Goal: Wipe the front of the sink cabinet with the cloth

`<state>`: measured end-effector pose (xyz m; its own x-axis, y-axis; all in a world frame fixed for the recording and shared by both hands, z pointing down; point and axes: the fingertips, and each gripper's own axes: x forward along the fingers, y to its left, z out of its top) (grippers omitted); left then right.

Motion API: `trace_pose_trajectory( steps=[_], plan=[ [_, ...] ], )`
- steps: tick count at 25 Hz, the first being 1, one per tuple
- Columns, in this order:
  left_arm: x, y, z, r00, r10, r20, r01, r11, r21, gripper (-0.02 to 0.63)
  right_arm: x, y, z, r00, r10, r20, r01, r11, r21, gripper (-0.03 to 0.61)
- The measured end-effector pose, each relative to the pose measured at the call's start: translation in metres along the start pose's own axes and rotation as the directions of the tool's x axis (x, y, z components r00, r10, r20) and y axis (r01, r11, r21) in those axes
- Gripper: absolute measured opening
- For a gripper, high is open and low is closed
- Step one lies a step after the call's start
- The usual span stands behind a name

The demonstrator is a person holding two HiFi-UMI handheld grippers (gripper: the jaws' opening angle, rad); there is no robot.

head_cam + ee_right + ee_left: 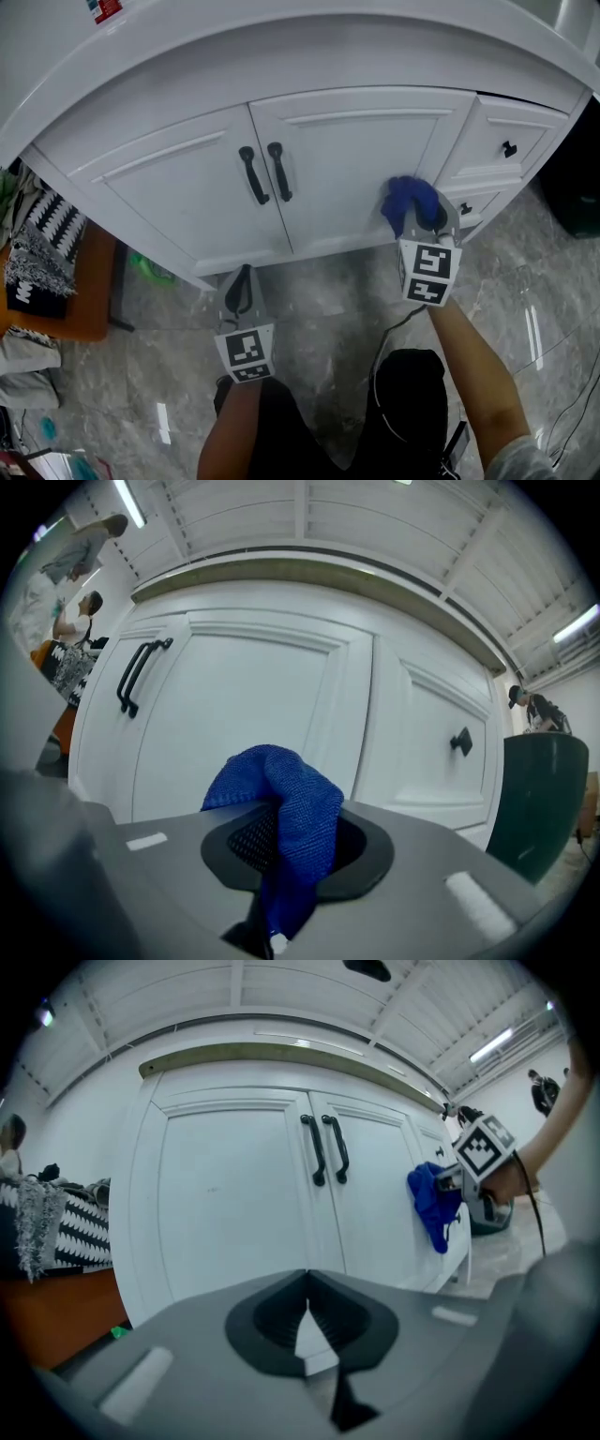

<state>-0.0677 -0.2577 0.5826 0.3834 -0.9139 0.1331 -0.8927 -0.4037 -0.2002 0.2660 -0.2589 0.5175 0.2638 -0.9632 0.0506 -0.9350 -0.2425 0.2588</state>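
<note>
Two forearms reach down from the bottom edge of the head view, each hand hidden behind its gripper's marker cube. At the lower right corner of the right-hand door, the right gripper has its jaws closed on a bunched blue cloth, which covers the jaw tips and hangs down between them. The cloth lies up against the white sink cabinet, by the door edge that meets the drawers, though actual contact is hard to confirm. The left gripper hangs low before the left-hand door, near the cabinet's bottom edge, with its jaws brought together at the tips and nothing between them. Both doors, with their paired black handles, are shut, as is the drawer with the black knob, so whatever is inside stays hidden. An overhanging white top cuts off the upper front. A small green object shows partly under the cabinet's left corner. A black-and-white patterned textile is cropped at the left, and a dark bin at the right.
</note>
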Motion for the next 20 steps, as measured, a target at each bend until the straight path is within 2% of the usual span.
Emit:
trace_pose_trajectory(
  steps=[2,4,10,13,20],
  plan=[
    [-0.001,0.002,0.001,1.000,0.004,0.000,-0.004,1.000,-0.009,0.011,0.002,0.009,-0.022,0.999,0.008,-0.031,-0.006,0.999,0.046,0.075],
    [-0.002,0.001,0.003,1.000,0.002,0.006,-0.002,1.000,-0.014,0.011,0.003,0.012,-0.027,1.000,-0.009,-0.026,0.012,0.993,0.115,0.054],
    [-0.006,0.004,0.004,1.000,0.005,0.014,-0.004,1.000,-0.020,0.011,0.002,0.015,-0.027,0.989,-0.130,-0.068,0.144,0.947,0.285,0.043],
    [-0.007,0.007,0.003,1.000,0.010,0.012,-0.009,1.000,-0.023,0.011,0.001,0.022,-0.027,0.985,-0.148,-0.088,0.169,0.930,0.325,0.040],
    [-0.010,0.012,0.001,1.000,0.019,0.010,-0.018,0.999,-0.037,0.011,0.000,0.055,-0.024,0.986,-0.128,-0.110,0.159,0.923,0.351,0.038]
  ],
)
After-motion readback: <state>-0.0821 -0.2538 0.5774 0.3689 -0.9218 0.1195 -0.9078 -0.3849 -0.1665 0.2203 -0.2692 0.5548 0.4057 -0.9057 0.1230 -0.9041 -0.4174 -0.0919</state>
